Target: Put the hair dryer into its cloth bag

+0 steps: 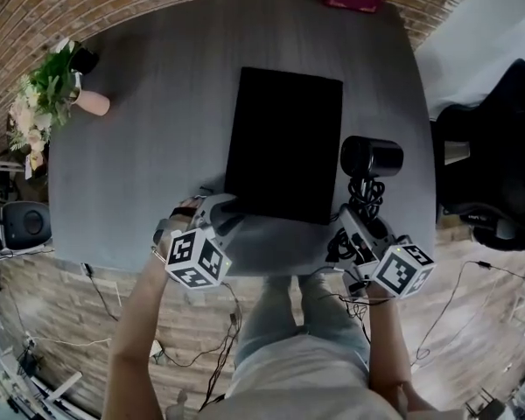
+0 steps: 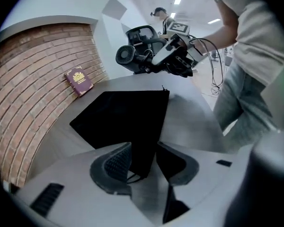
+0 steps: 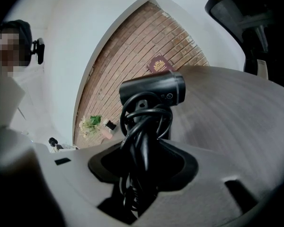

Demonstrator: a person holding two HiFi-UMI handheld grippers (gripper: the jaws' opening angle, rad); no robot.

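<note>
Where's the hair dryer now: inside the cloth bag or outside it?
Outside. The right gripper holds the hair dryer by its cord-wrapped handle, beside the cloth bag lying flat on the table.

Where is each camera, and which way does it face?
Head view: on the person's head, looking steeply down at table and cloth bag; both forearms show.
Left gripper view: on the left gripper, facing that bag's corner between its open jaws; the person's torso shows.
Right gripper view: on the right gripper, facing the hair dryer it grips; the person shows at left.
Both gripper views share the red book.
</note>
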